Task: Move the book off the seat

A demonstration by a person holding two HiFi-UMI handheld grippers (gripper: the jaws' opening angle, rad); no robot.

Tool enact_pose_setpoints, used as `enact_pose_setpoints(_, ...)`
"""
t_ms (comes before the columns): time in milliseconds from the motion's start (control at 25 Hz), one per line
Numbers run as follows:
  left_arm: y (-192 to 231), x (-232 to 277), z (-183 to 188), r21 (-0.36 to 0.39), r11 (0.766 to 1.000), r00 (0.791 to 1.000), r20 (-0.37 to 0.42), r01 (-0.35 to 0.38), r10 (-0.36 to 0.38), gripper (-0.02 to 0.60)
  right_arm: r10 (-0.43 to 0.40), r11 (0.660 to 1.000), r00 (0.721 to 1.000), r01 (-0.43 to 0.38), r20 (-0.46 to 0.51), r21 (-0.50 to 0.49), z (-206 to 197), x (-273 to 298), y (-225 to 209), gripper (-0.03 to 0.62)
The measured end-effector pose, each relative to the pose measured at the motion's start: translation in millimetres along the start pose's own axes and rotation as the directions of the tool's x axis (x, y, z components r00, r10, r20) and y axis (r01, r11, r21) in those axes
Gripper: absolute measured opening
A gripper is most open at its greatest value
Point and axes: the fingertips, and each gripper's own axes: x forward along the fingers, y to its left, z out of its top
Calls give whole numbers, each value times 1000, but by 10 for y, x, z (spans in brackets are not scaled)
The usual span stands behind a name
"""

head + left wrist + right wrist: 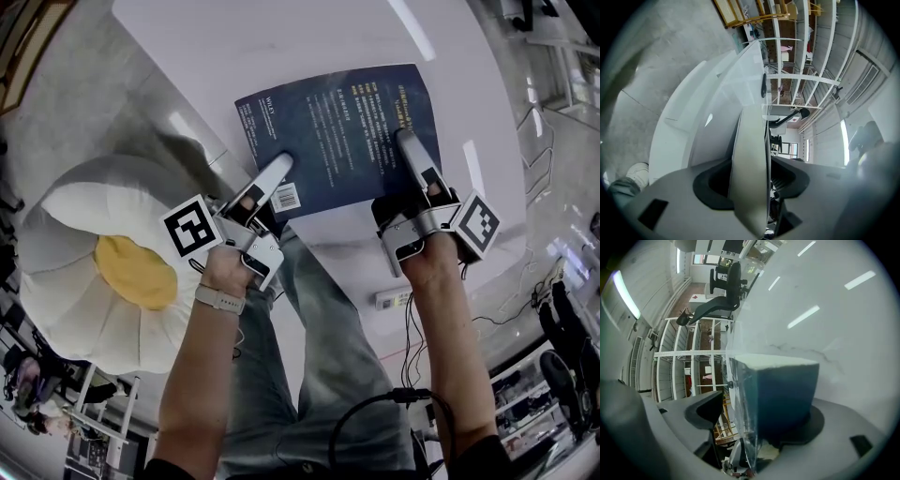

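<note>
Left tongs (279,176) clamp the near left corner of the dark blue book (342,131), right tongs (409,152) stand wide about its near right edge without gripping, and the book lies flat on the white tabletop (281,47).

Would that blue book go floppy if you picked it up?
Probably fairly stiff: the book shows a thick page block. So it is likely heavyish too. Its smooth-looking cover might slide easily on the glossy white table.
</note>
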Motion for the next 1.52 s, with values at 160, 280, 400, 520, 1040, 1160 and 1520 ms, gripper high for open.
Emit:
enact_pose_setpoints(160,-94,-31,2,34,999,1000,-9,-5,5,258,-45,999,999,45,-4,24,-38,-46,13,383)
enact_pose_setpoints(280,-107,-21,-51,45,999,999,-37,-19,21,323,-60,998,998,61,-19,23,-38,-87,25,400)
enact_pose_setpoints(400,-91,-51,-86,33,998,997,-48,-59,61,327,-78,997,997,79,-25,26,-14,-131,27,408)
enact_pose_setpoints(520,-73,-182,-99,44,992,992,-41,-122,123,341,-99,995,995,99,-6,32,46,-217,39,416)
enact_pose_setpoints(1040,-291,-589,168,56,998,999,-19,-26,27,342,-175,955,975,202,136,-216,348,-774,390,431)
enact_pose_setpoints(1160,-409,-609,147,104,995,1000,-27,14,-11,342,-174,920,973,216,154,-327,317,-784,473,430)
enact_pose_setpoints(1520,-750,-1380,111,279,951,986,52,137,-157,337,-113,777,993,101,20,-621,-689,-501,902,302)
